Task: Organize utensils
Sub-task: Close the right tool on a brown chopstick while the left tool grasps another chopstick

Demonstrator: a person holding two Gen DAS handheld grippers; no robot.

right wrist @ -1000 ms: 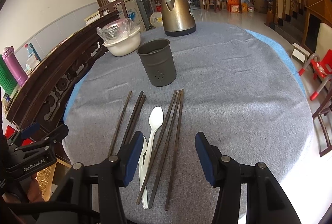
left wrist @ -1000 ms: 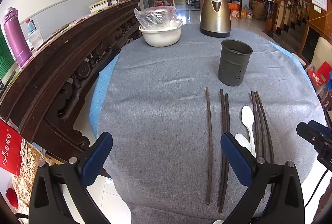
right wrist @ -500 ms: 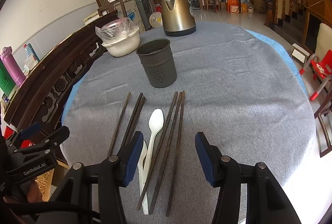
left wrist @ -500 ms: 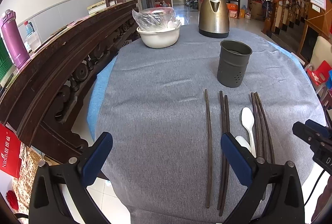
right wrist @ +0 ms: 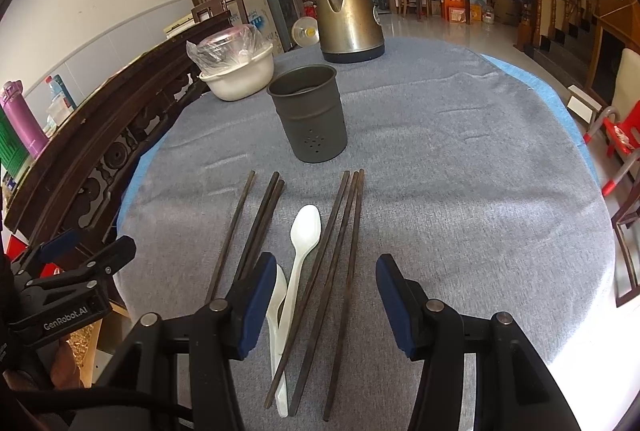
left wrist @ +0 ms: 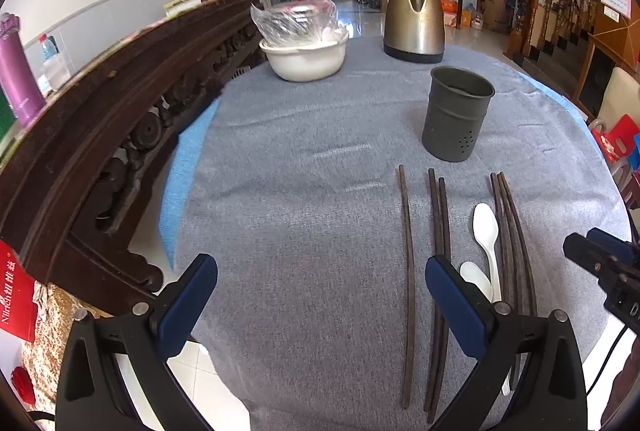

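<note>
Several dark chopsticks (right wrist: 344,247) lie lengthwise on the grey tablecloth (right wrist: 460,171), with two white plastic spoons (right wrist: 302,243) between them. A grey perforated utensil cup (right wrist: 308,115) stands upright just beyond their far ends. My right gripper (right wrist: 326,277) hovers open above the near ends of the right-hand chopsticks, gripping nothing. In the left wrist view my left gripper (left wrist: 320,281) is open over bare cloth, left of a single chopstick (left wrist: 407,271); its right finger overlaps the chopstick pair (left wrist: 440,223) and a spoon (left wrist: 486,231). The cup (left wrist: 456,113) stands beyond.
A white bowl covered with plastic film (left wrist: 304,47) and a brass-coloured kettle (left wrist: 414,17) stand at the far side of the table. A dark carved wooden bench back (left wrist: 100,119) runs along the left edge. A red child's chair (right wrist: 618,135) stands right of the table.
Both grippers keep their place and their opening. The left wrist view has tilted very slightly; the utensils lie as before.
</note>
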